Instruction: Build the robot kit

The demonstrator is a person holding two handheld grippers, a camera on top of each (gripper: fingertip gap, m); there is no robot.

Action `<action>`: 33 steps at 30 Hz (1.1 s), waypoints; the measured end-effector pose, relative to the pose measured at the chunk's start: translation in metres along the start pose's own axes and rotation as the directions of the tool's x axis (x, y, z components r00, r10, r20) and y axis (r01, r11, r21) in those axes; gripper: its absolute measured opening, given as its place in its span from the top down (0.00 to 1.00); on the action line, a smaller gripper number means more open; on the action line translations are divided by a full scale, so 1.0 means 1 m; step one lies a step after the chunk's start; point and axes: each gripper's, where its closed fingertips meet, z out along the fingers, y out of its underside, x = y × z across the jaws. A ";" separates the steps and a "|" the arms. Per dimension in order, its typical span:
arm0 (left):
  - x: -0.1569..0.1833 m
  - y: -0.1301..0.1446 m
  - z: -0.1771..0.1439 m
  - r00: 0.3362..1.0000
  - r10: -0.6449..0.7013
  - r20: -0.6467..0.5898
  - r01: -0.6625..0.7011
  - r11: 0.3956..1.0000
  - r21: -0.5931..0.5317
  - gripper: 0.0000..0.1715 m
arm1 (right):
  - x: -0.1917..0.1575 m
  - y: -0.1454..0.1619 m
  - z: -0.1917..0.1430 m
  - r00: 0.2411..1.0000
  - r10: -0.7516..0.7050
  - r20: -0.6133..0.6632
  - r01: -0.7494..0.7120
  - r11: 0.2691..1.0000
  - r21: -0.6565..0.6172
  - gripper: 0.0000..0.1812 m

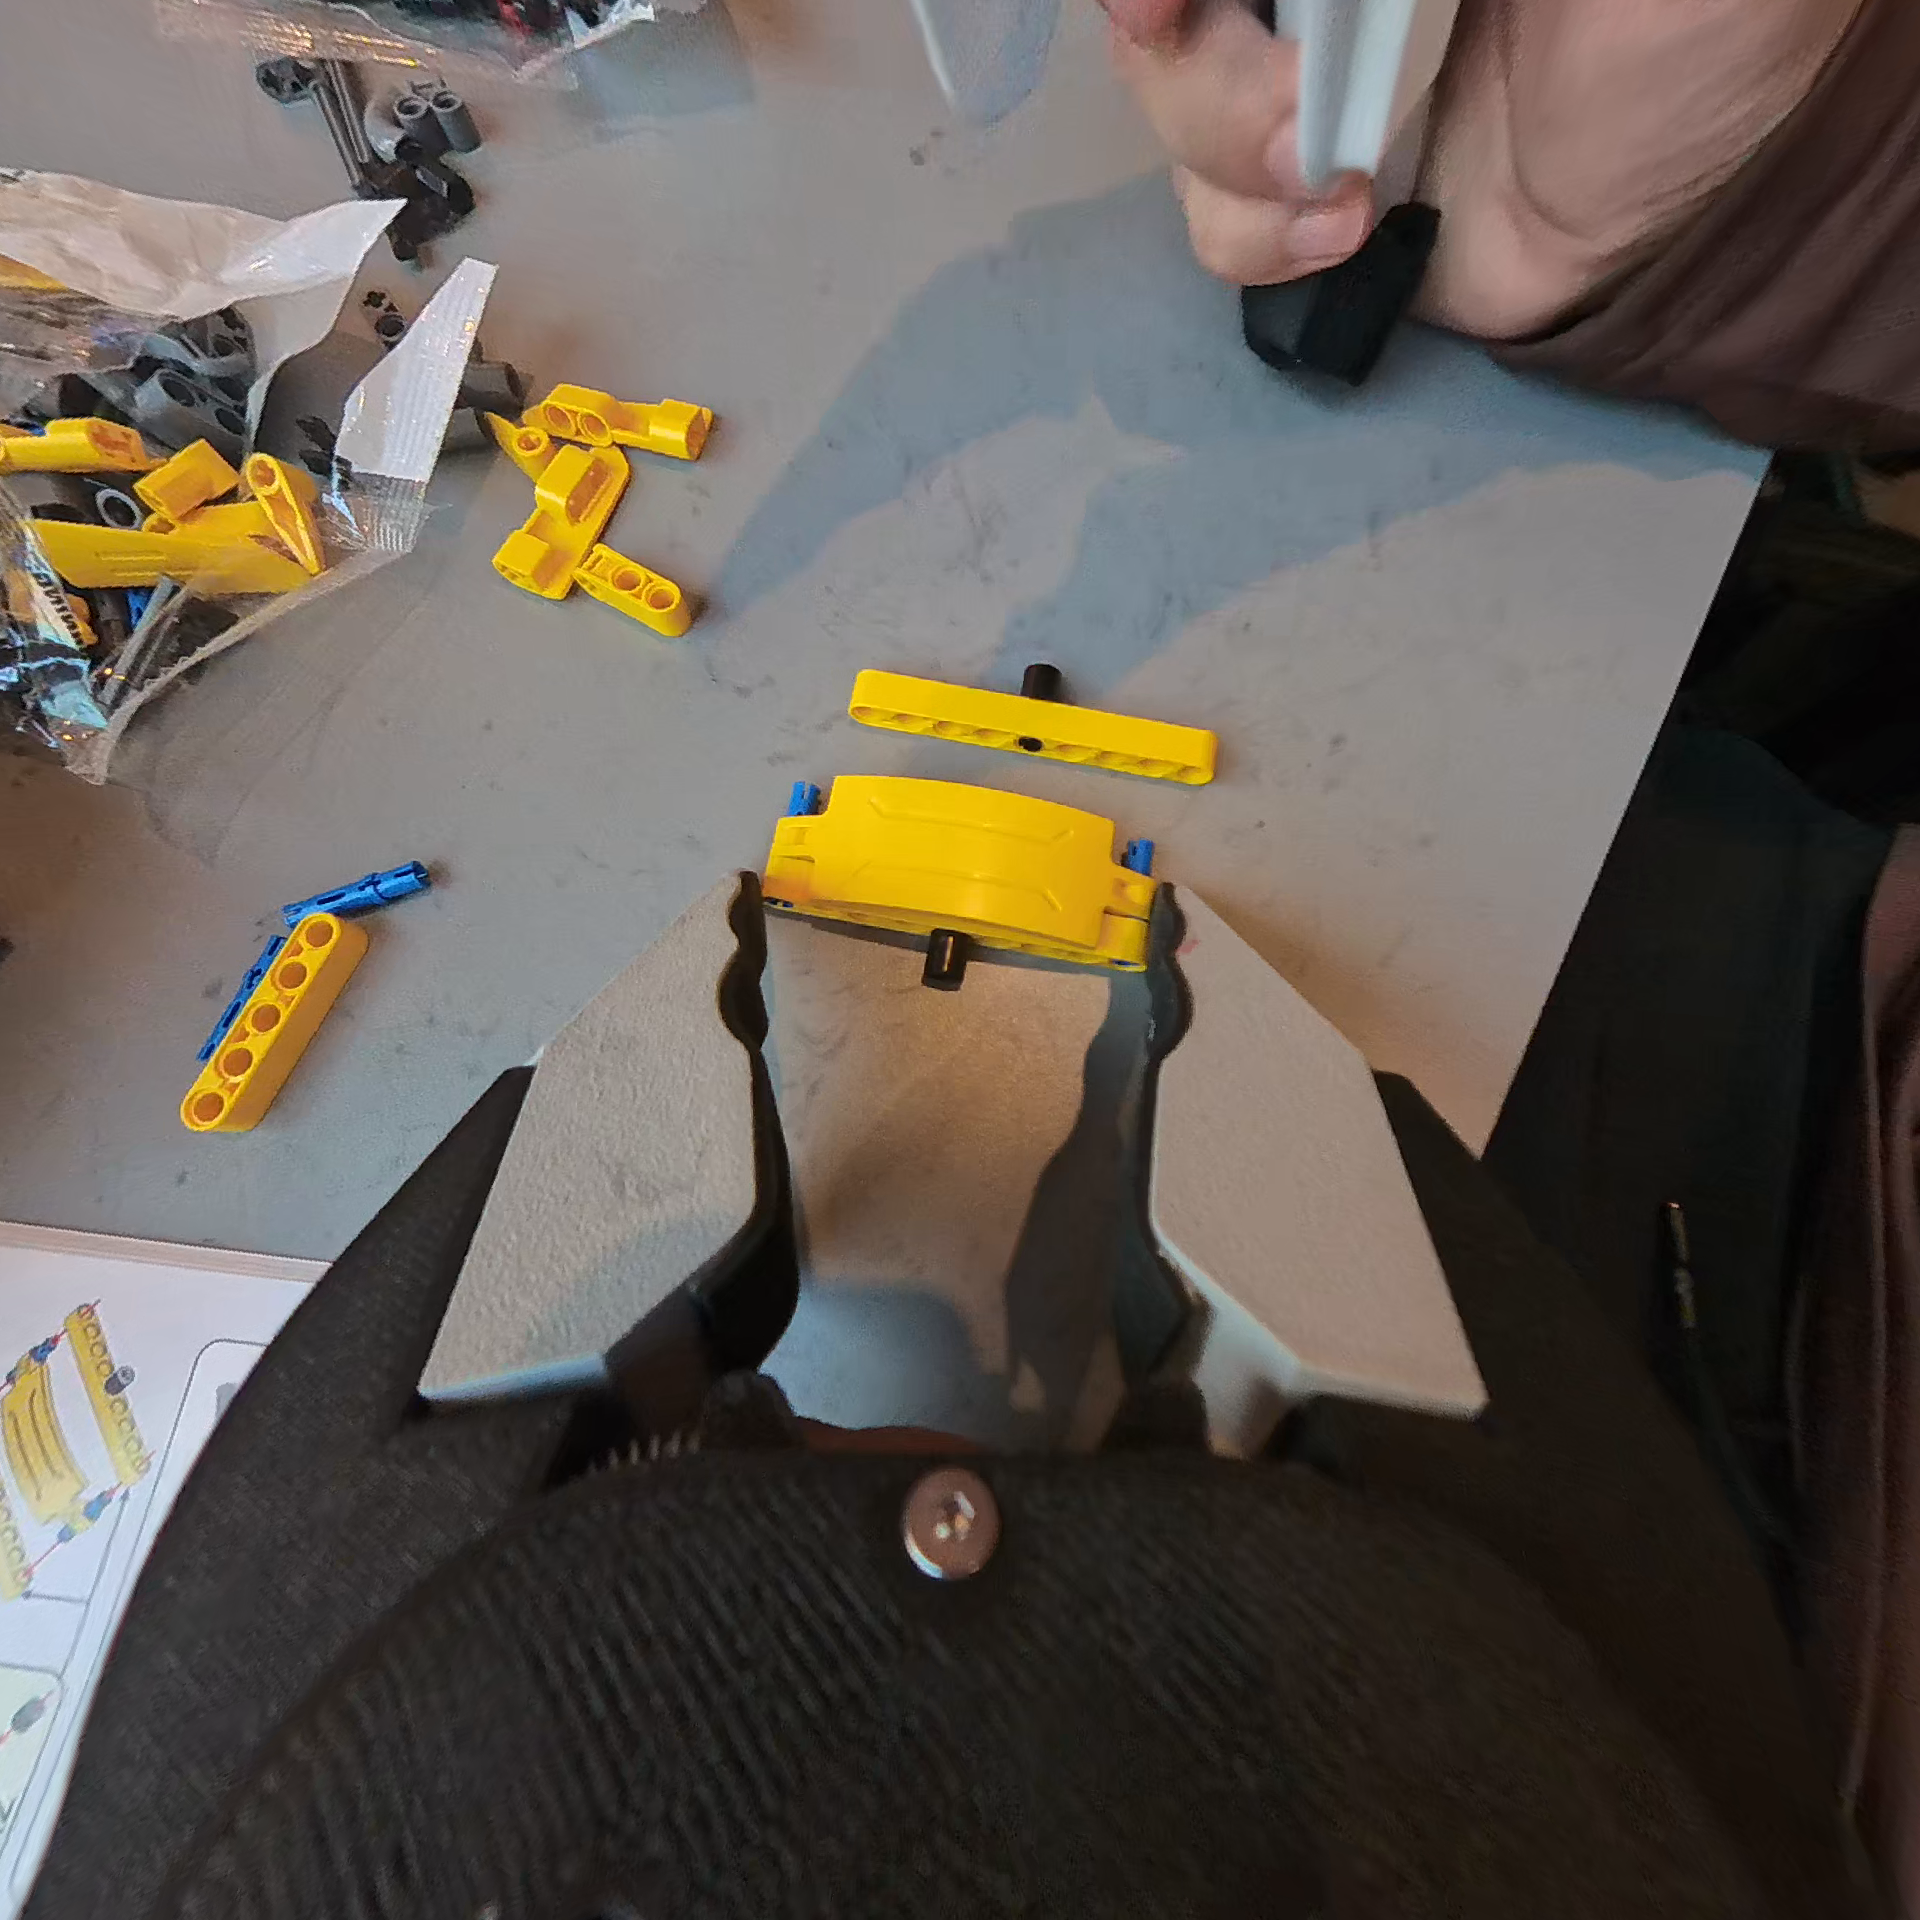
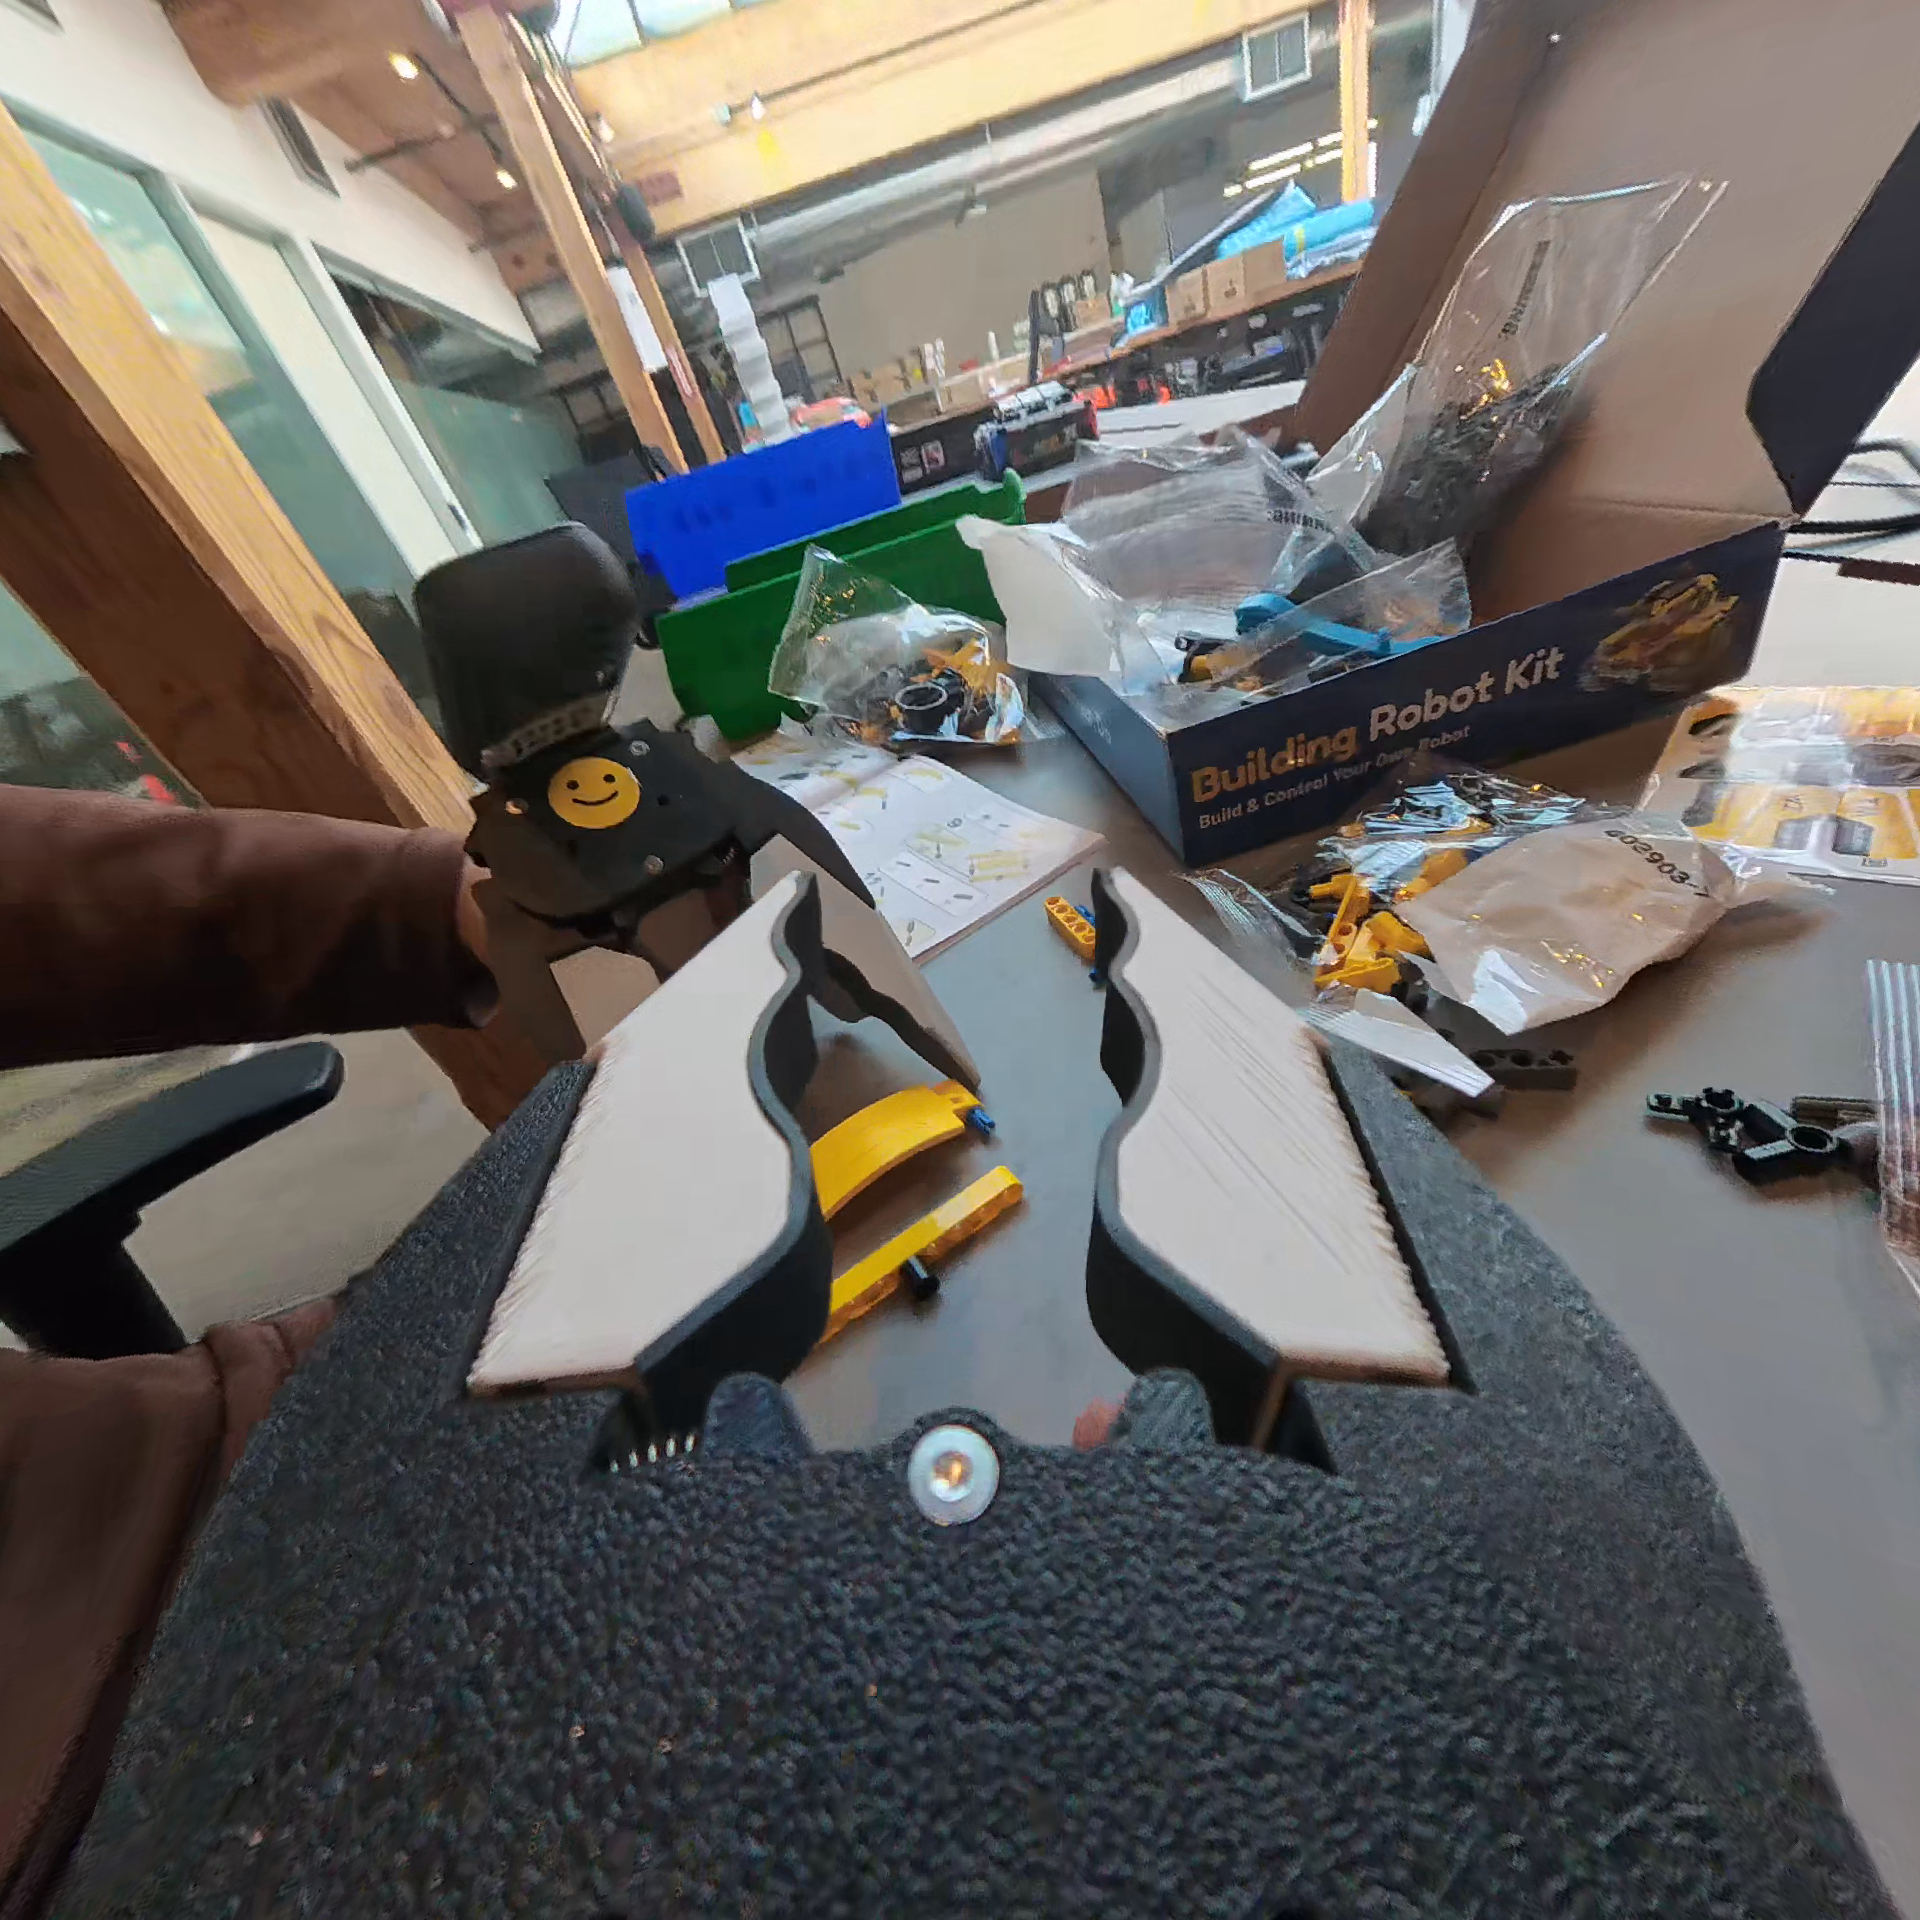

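My left gripper [image 1: 954, 900] is open wide and low over the grey table [image 1: 1299, 644]. Its fingertips [image 1: 744, 906] stand at the two ends of a yellow curved panel [image 1: 956, 857] with blue pins and a black pin. Whether they press on it I cannot tell. A long yellow beam [image 1: 1029, 727] with a black pin lies just beyond the panel. My right gripper [image 2: 951, 894] is open and empty, held above the table. Below it lie the panel [image 2: 894, 1132] and the beam [image 2: 935, 1236]. The left gripper's body [image 2: 592, 831] is at the left, over the panel.
Loose yellow pieces [image 1: 592, 499], a short yellow beam [image 1: 272, 1023] and a torn bag of parts [image 1: 145, 499] lie left. An instruction booklet [image 1: 94, 1455] is near left. The table edge [image 1: 1621, 831] runs right. A kit box [image 2: 1403, 717], bags [image 2: 1558, 904], black pieces [image 2: 1756, 1132] and green bins [image 2: 831, 603] stand beyond. Left tips to right tips: about 12 centimetres.
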 end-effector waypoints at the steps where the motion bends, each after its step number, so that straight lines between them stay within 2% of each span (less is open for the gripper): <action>1: 0.000 -0.001 0.000 1.000 -0.015 -0.012 0.015 1.000 0.006 0.58 | -0.002 -0.002 -0.002 0.999 0.016 0.033 -0.017 1.000 0.011 0.73; 5: -0.004 -0.002 -0.002 0.997 -0.073 -0.029 0.074 0.997 0.022 0.58 | -0.009 0.004 0.000 0.984 0.083 0.155 -0.076 0.996 -0.048 0.71; 8: -0.005 -0.003 -0.002 0.997 -0.075 -0.027 0.076 0.997 0.022 0.58 | -0.016 0.012 0.006 0.979 0.072 0.192 -0.051 0.993 -0.111 0.72; 15: -0.009 -0.002 -0.001 0.996 -0.089 0.014 0.088 0.996 0.021 0.58 | -0.024 0.024 0.018 0.985 -0.011 0.171 0.043 0.983 -0.180 0.72; 33: -0.012 -0.003 -0.002 0.993 -0.113 0.030 0.112 0.993 0.025 0.58 | -0.024 0.026 0.024 0.982 0.029 0.184 0.009 0.979 -0.202 0.73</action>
